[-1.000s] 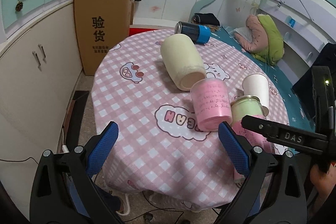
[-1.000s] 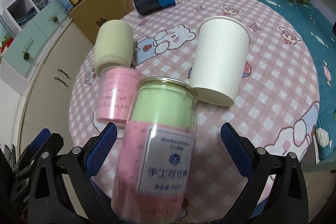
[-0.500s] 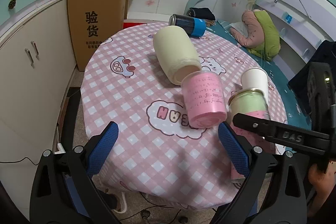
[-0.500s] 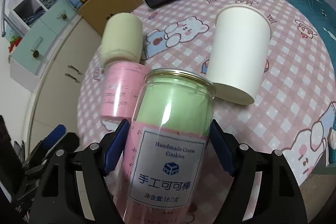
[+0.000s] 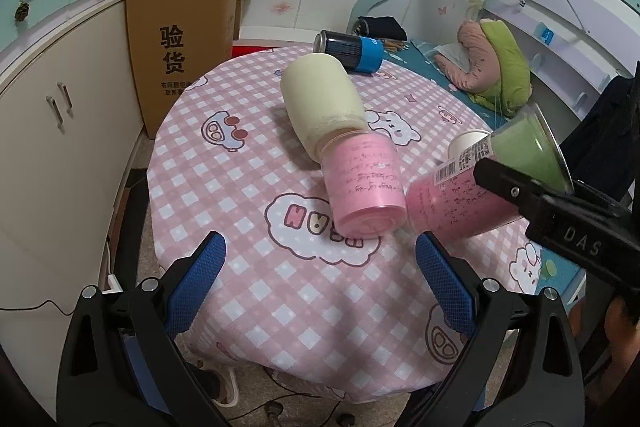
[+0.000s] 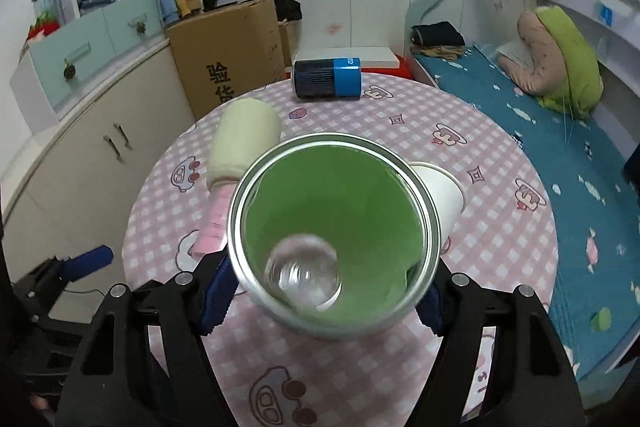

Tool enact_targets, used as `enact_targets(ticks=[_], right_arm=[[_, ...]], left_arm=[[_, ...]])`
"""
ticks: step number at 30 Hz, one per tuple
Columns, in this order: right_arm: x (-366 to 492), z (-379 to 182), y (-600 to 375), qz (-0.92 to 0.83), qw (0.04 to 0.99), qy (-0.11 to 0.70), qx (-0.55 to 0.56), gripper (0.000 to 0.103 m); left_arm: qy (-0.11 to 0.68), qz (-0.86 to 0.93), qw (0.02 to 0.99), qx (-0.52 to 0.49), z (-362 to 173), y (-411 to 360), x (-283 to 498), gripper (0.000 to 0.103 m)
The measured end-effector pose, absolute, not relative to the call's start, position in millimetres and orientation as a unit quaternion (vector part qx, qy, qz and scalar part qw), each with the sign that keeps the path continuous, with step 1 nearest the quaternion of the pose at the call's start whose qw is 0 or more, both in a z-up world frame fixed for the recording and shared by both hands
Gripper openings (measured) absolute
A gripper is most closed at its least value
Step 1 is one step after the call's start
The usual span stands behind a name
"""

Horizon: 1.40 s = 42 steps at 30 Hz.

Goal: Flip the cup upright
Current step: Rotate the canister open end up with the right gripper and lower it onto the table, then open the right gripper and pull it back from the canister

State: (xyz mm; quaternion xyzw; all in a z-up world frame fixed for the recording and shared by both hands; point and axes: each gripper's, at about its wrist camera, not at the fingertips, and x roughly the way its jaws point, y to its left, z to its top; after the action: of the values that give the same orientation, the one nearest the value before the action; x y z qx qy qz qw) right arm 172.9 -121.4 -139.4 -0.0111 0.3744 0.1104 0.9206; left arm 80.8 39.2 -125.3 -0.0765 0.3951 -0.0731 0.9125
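Tilting up-right, mouth raised: clear jar (image 5: 492, 179).

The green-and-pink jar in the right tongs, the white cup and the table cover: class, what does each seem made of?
Green-and-pink clear jar: likely glossy transparent plastic, with a see-through base, a silvery, metal-looking rim and a paper label. White tapered cup: probably matte paper, with a rolled lip. Pink checked table cover: seemingly printed cloth that drapes over the edge.
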Motion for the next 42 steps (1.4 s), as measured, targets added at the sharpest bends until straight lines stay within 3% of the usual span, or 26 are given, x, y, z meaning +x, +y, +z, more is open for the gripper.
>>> enact_targets(ticks=[13, 20, 42], right_arm=[[171, -138, -109, 0.112, 0.924, 0.364, -0.044, 0.068], [160, -124, -115, 0.11, 0.933, 0.342, -0.033, 0.085], [53, -59, -157, 0.097, 0.966, 0.238, -0.024, 0.091]], left_arm=[[0.394, -0.065, 0.914, -0.075, -123, 41, 84, 0.096], [0.385, -0.067, 0.918, -0.073, -116, 39, 79, 0.096], [0.284, -0.05, 0.956, -0.052, -54, 11, 5, 0.096]])
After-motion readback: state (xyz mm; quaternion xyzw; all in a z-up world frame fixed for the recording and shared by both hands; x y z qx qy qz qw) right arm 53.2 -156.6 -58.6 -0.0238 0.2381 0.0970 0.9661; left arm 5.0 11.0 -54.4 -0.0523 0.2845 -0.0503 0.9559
